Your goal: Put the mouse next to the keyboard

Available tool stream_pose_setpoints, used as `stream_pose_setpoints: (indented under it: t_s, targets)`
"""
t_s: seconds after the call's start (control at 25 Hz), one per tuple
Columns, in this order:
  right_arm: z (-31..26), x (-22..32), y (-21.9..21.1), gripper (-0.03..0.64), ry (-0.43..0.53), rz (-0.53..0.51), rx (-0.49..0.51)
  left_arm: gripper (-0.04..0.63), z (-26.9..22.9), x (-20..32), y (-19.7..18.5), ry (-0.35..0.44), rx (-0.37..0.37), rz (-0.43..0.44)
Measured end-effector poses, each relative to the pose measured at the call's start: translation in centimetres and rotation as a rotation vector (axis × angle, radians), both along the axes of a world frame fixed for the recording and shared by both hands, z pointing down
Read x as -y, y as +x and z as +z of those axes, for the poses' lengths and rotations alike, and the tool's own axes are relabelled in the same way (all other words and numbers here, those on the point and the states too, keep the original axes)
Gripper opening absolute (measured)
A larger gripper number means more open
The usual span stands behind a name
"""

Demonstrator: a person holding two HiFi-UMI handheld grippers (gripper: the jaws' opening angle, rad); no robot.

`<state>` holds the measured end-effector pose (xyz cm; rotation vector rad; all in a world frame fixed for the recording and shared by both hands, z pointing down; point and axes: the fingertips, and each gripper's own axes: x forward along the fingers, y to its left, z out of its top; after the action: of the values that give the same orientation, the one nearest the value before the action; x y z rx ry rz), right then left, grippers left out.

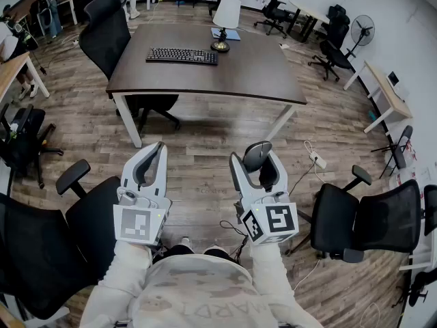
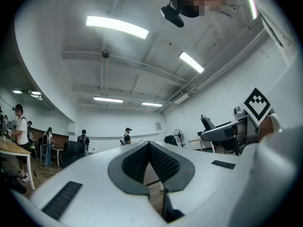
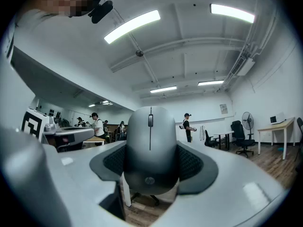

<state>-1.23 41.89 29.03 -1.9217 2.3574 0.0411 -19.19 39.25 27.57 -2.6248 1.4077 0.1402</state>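
A grey computer mouse [image 1: 257, 156] stands on end between the jaws of my right gripper [image 1: 256, 162], which is shut on it and held level above the wooden floor. In the right gripper view the mouse [image 3: 150, 145] fills the gap between both pads of the right gripper [image 3: 150, 167], wheel side towards the camera. My left gripper [image 1: 154, 153] hovers beside it to the left, shut with nothing in it; its pads meet in the left gripper view [image 2: 149, 148]. The black keyboard [image 1: 181, 56] lies on the far part of the dark table [image 1: 252, 70], well ahead of both grippers.
A white-shaded lamp [image 1: 224, 22] stands on the table just right of the keyboard. A black office chair [image 1: 109, 29] sits at the table's left end, and more chairs [image 1: 362, 217] flank me low on both sides. A power strip [image 1: 317, 160] and cables lie on the floor.
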Motion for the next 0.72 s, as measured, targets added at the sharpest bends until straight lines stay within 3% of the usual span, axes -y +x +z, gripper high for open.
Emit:
stream_pose_setpoints:
  t_s: [0.72]
  targets:
    - [1.3,2.3,-1.3,0.307,-0.027,0.049,0.034,0.006,1.4,2.8,-1.6,-0.024,0.003,0.043]
